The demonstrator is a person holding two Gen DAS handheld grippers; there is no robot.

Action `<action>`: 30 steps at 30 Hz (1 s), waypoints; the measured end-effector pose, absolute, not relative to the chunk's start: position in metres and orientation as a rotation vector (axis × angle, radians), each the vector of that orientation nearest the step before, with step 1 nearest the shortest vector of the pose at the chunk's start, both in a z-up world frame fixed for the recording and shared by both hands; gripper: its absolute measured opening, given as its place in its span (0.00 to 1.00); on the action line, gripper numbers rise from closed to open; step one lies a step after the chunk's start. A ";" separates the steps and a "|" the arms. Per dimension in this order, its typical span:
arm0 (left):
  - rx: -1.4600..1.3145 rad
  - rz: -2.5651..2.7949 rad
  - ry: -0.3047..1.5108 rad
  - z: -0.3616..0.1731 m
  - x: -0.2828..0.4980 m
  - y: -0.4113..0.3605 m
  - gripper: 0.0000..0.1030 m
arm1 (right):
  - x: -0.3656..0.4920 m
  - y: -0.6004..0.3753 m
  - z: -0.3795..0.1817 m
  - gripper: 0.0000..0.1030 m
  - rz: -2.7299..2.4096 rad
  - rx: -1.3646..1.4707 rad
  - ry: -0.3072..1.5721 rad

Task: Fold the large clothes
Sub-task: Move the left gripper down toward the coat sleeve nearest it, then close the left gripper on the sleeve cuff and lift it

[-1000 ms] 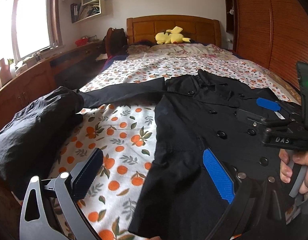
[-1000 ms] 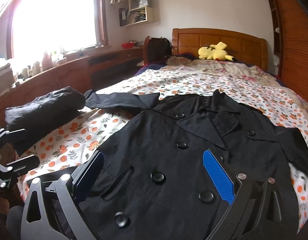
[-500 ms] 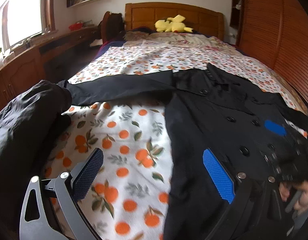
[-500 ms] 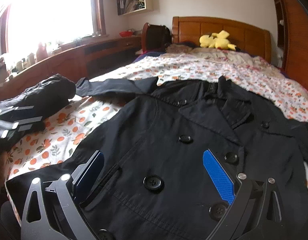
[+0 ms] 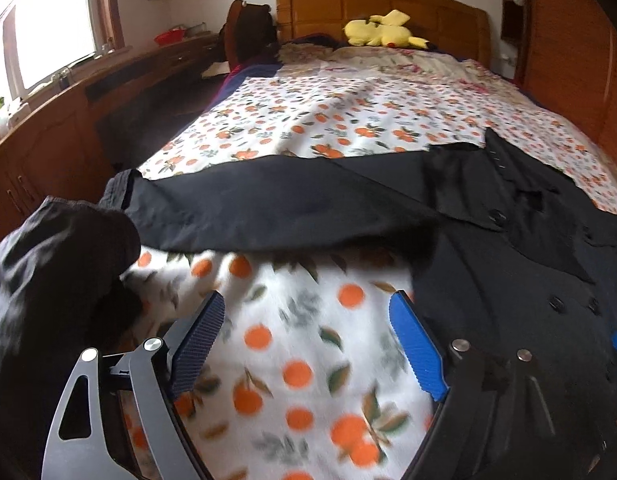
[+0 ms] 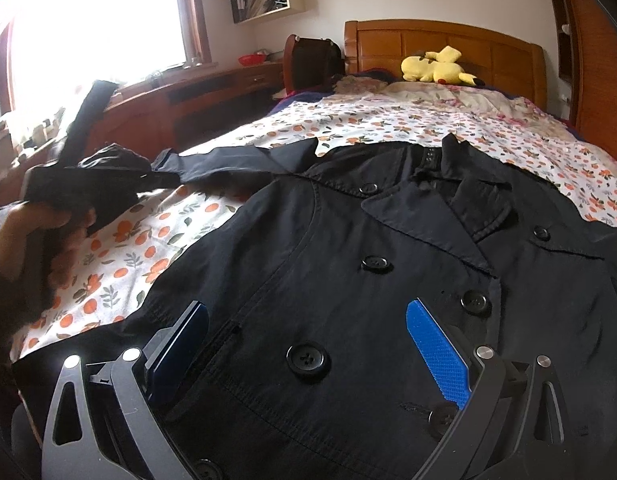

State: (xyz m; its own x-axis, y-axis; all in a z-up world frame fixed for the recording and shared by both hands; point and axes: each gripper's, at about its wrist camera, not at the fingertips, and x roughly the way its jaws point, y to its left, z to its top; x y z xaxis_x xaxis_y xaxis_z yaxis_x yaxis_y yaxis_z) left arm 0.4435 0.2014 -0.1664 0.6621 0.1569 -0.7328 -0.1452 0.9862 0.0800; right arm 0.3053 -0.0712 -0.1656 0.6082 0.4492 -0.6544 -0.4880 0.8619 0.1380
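A black double-breasted coat (image 6: 348, 272) lies face up on the bed, collar toward the headboard. Its left sleeve (image 5: 276, 204) stretches out flat toward the bed's left edge. My left gripper (image 5: 304, 320) is open and empty, hovering over the orange-print sheet just short of that sleeve, with the coat body (image 5: 528, 280) to its right. My right gripper (image 6: 306, 336) is open and empty, low over the coat's front near a large button (image 6: 307, 360). The left gripper and hand also show in the right wrist view (image 6: 80, 188).
A bundled black garment (image 5: 40, 280) lies at the bed's left edge. The orange-print sheet (image 5: 328, 128) covers the bed. A yellow plush toy (image 6: 436, 66) sits by the wooden headboard (image 6: 448, 44). A wooden counter (image 6: 196, 92) runs under the window; a wooden wardrobe (image 5: 568, 60) stands right.
My left gripper has moved forward and left, from beside the coat's hem toward the outstretched sleeve. My right gripper has dropped lower and closer over the coat's front. Both stay open.
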 end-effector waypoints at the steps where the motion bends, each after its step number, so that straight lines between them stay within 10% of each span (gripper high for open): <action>1: 0.010 0.176 0.832 -0.168 0.450 0.204 0.84 | 0.306 -0.072 -0.166 0.93 0.543 -0.053 0.742; 19: -0.237 0.274 0.913 -0.214 0.523 0.284 0.78 | 0.307 -0.072 -0.169 0.93 0.548 -0.044 0.756; 21: -0.269 0.251 0.936 -0.219 0.527 0.282 0.53 | 0.307 -0.072 -0.169 0.93 0.549 -0.045 0.757; 30: -0.251 0.326 0.905 -0.203 0.529 0.267 0.03 | 0.304 -0.072 -0.166 0.93 0.544 -0.044 0.740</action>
State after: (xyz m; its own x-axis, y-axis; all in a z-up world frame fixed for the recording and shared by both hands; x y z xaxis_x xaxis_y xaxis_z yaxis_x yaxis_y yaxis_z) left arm 0.5290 0.2673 -0.2026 0.5746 0.1700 -0.8005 -0.3790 0.9223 -0.0762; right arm 0.3041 -0.0723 -0.1664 0.6070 0.4555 -0.6512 -0.4857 0.8612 0.1497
